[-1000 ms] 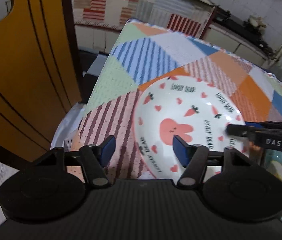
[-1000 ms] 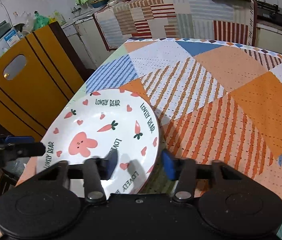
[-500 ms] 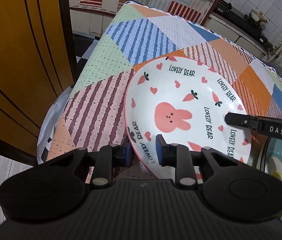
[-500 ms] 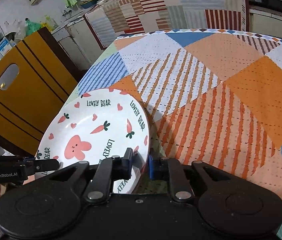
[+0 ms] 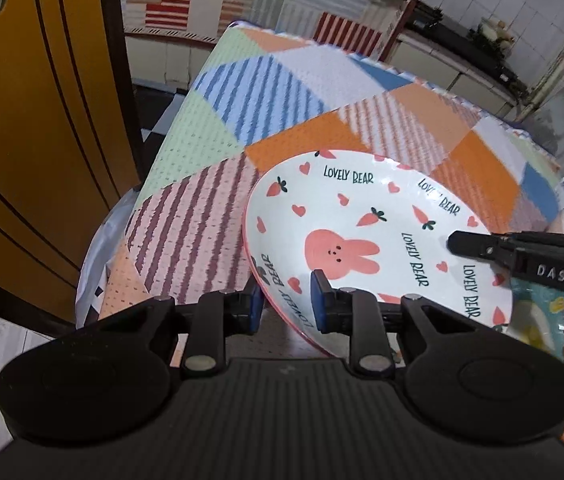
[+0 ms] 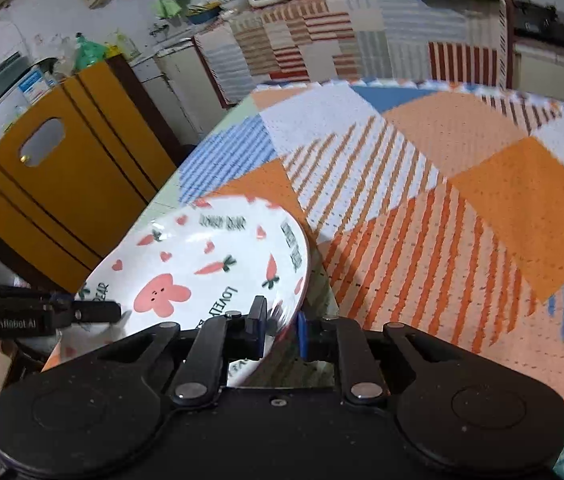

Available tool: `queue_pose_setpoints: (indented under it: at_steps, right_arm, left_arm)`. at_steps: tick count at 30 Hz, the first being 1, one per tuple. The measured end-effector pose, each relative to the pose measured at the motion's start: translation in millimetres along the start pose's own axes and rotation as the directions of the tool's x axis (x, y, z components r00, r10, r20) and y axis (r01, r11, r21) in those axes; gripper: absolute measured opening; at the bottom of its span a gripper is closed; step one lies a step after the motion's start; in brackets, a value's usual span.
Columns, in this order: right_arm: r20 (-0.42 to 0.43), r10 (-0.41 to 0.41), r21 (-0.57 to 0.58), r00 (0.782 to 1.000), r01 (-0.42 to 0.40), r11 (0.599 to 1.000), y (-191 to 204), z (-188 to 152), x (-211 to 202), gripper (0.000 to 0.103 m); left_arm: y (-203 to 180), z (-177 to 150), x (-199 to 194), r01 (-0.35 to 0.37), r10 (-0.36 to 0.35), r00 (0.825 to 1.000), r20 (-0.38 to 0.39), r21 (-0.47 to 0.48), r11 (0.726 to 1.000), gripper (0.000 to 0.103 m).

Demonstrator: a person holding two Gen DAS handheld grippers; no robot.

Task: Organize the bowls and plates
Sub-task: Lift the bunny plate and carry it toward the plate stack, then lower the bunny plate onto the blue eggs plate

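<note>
Gripping the plate (image 5: 365, 236) by its rim with both claws, left (image 5: 285, 307) and right (image 6: 280, 330), at the desk (image 6: 461, 208) corner; nothing sorted yet.

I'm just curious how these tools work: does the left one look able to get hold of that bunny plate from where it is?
Yes, it seems so, and it already has: the left gripper has its fingers pinched on the near rim of the bunny plate, with nothing in between.

"LOVELY BEAR" circles the plate (image 5: 361, 232); "DAS" marks the right tongs (image 5: 549, 274); "GenRobot.AI" marks the left tongs (image 6: 14, 322).
</note>
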State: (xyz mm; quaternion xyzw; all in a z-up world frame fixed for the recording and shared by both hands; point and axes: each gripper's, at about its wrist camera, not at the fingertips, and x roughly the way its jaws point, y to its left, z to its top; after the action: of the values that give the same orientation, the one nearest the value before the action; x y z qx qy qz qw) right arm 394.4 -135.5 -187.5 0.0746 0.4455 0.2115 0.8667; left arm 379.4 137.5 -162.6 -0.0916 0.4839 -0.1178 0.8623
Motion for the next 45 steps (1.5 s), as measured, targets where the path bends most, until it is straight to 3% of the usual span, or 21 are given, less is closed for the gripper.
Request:
queue_pose_setpoints:
  at_steps: [11, 16, 23, 33, 40, 45]
  right_arm:
    - [0.108, 0.001, -0.048, 0.994, 0.004, 0.999, 13.2, -13.0, -71.8, 0.02]
    - [0.15, 0.017, -0.068, 0.989, -0.007, 0.998, 18.4, -23.0, -107.9, 0.02]
    - [0.186, 0.018, -0.072, 0.982, -0.004, 0.997, 12.2, -37.6, -154.6, 0.02]
    - [0.139, -0.046, -0.05, 0.989, 0.053, 0.997, -12.7, -75.8, -186.2, 0.02]
    - [0.097, -0.061, 0.031, 0.993, 0.058, 0.998, -40.0, -105.0, -185.5, 0.02]
    - [0.071, -0.082, 0.064, 0.994, 0.078, 0.995, -54.0, -119.4, -178.1, 0.02]
  left_arm:
    - [-32.2, -14.7, -63.2, 0.053, -0.059, 0.995, 0.083, 0.067, 0.996, 0.023]
    - [-57.2, -23.7, -89.9, 0.011, -0.027, 0.992, 0.124, 0.13, 0.991, 0.023]
    - [-86.5, -35.9, -114.6, 0.062, -0.084, 0.986, 0.144, 0.15, 0.987, 0.023]
    - [-123.0, -63.4, -85.8, 0.129, -0.13, 0.992, -0.004, 0.143, 0.981, 0.023]
    - [-141.2, -77.0, -54.0, 0.109, -0.103, 0.994, -0.044, 0.146, 0.983, 0.023]
    - [-143.1, -81.8, -31.7, 0.137, -0.127, 0.988, -0.09, 0.116, 0.984, 0.023]
